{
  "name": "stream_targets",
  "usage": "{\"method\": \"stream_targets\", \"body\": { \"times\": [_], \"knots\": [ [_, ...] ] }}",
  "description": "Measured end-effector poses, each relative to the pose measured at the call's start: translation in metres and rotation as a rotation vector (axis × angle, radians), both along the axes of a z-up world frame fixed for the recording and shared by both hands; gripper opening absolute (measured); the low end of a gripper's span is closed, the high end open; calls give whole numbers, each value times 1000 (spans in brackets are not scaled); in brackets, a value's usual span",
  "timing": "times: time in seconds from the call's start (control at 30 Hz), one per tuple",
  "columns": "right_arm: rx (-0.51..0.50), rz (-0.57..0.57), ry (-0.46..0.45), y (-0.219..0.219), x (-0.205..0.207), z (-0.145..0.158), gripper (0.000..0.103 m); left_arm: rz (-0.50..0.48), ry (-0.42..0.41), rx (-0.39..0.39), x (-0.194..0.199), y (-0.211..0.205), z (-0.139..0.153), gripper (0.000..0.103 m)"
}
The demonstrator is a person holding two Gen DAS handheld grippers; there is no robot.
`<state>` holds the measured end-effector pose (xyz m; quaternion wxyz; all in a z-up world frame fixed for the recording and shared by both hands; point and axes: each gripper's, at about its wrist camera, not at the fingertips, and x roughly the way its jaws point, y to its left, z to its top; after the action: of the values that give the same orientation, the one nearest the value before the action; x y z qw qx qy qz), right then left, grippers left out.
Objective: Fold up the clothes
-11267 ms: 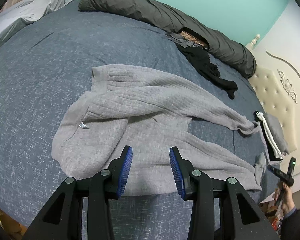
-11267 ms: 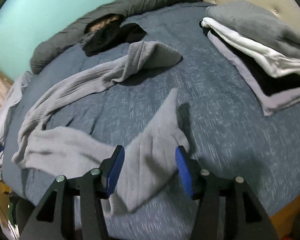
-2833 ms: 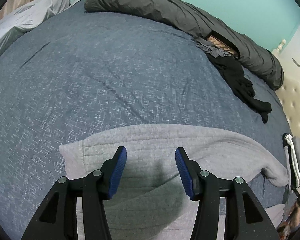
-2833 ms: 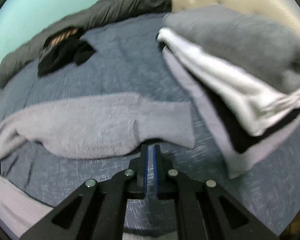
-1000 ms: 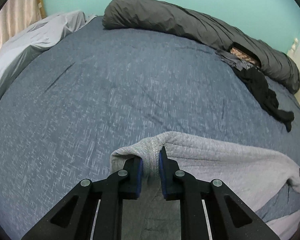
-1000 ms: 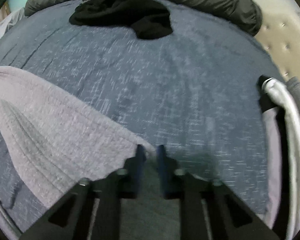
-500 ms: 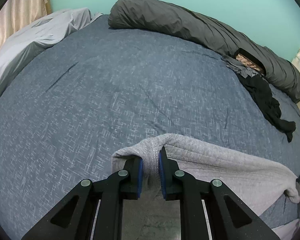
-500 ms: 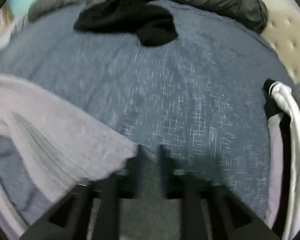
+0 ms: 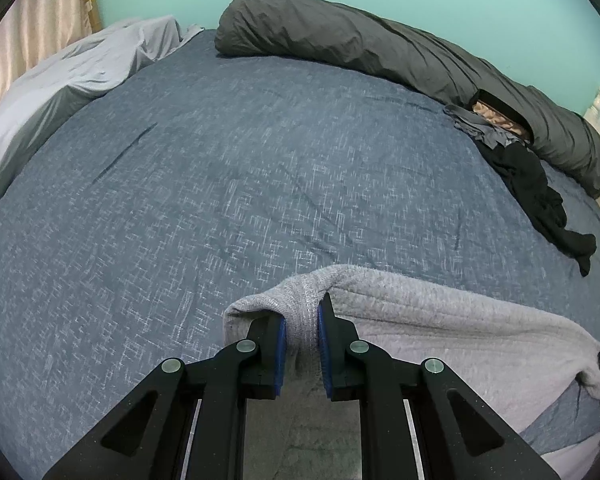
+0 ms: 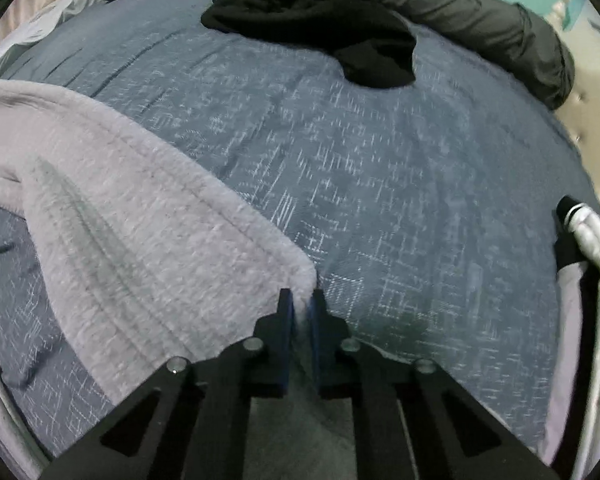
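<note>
Grey sweater (image 9: 440,320) is pictured spread across the blue bed (image 9: 220,180), one bunched edge clamped in the left gripper (image 9: 302,320), its far corner (image 10: 300,276) pinched as the right gripper's (image 10: 302,312) jaws are closing.

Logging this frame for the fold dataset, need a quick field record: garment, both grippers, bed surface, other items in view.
garment: grey sweater, lying across the near side of the bed
left gripper: clamped on a bunched edge of the sweater
right gripper: jaws closing, a sweater corner between them
surface: blue bedspread
unfolded item: black garment near the far edge
far edge: dark grey duvet roll
folded stack: at the right edge, partly cut off
</note>
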<state>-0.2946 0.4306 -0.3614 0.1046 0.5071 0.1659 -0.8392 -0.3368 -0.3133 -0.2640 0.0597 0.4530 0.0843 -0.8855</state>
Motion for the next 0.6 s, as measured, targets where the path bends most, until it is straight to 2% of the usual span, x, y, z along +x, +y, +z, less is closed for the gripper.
{"method": "stream_targets", "body": {
  "times": [0.17, 0.3, 0.43, 0.6],
  "knots": [
    [1, -29, 100, 10, -2, 33, 7, 21, 26, -3, 2, -4, 5, 15],
    [33, -55, 137, 10, -19, 53, 7, 40, 48, -13, -1, -5, 7, 14],
    [64, -55, 152, -1, -52, 49, 7, 68, 25, 14, -12, -15, -4, 14],
    [105, -33, 118, -8, -88, 36, 7, 94, -20, 27, -30, -25, -26, 14]
  ]
}}
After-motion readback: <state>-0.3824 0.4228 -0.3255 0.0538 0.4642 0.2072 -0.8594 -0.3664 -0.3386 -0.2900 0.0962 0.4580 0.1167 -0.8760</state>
